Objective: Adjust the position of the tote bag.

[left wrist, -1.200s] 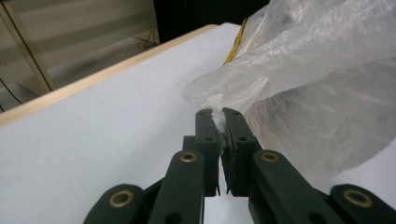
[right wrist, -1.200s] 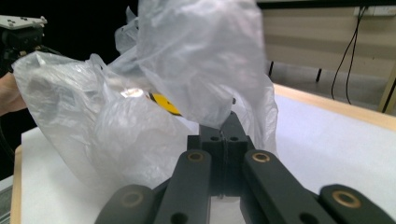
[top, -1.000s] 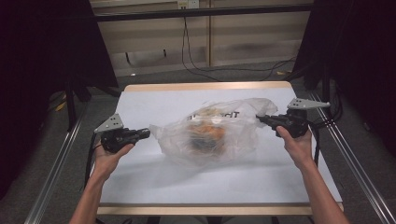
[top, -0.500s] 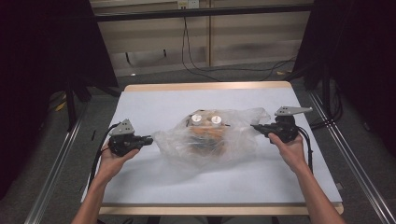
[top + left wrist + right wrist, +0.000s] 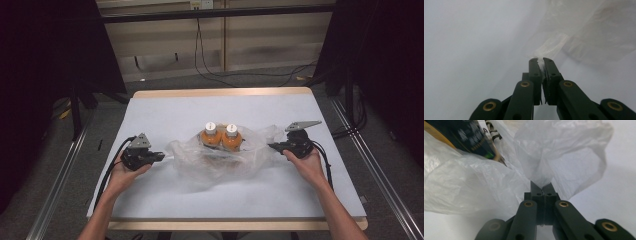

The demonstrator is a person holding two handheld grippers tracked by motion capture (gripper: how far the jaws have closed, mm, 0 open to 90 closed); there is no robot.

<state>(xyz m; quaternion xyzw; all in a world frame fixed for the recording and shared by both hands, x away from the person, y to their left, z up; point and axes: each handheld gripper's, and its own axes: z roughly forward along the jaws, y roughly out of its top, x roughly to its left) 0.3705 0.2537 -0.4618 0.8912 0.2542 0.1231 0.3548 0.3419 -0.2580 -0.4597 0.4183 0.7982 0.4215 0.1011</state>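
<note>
A clear plastic bag [image 5: 220, 157] is seen lying near the middle of the white bench [image 5: 165, 112], with two orange bottles [image 5: 221, 137] standing upright side by side in its far part, white caps up. The bag's long axis runs left to right, ending at each side in a gathered corner. The left corner is pinched in the closed fingers of the left gripper [image 5: 162, 157]; bunched film is seen clamped between its fingers [image 5: 534, 71]. The right corner is likewise held by the right gripper [image 5: 272, 146], fingers [image 5: 534, 188] shut tight on a twist of film. Both grippers point inward at the bag, about equally near it. Judged: the bag is being stretched or set down. Bare bench lies all round the bag; the edges are well apart from it.
</note>
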